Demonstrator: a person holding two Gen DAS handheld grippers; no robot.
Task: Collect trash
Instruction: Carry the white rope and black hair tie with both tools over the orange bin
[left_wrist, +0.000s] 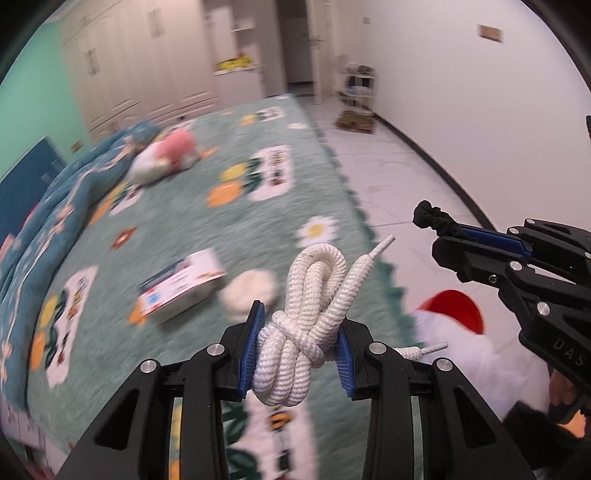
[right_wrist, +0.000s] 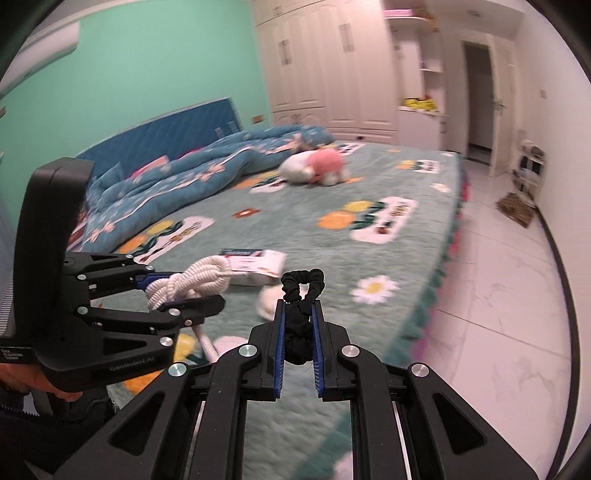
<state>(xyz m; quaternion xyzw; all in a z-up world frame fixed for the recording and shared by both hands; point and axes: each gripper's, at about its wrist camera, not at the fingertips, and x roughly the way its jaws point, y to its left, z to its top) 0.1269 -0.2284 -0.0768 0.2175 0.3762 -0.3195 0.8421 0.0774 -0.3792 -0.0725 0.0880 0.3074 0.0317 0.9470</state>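
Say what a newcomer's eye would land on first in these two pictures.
First, the knotted white rope clamped in the left gripper, close up. Next, the black scrunchie pinched in the right gripper. Behind them, a pink toy lies on the flowered bed.

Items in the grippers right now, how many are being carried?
2. A knotted white rope in the left gripper, and a black hair scrunchie in the right gripper.

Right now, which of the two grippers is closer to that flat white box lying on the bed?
Left, it seems. The left gripper, clamping the white rope, hangs just before the box; the right gripper, holding the black scrunchie, sits further back.
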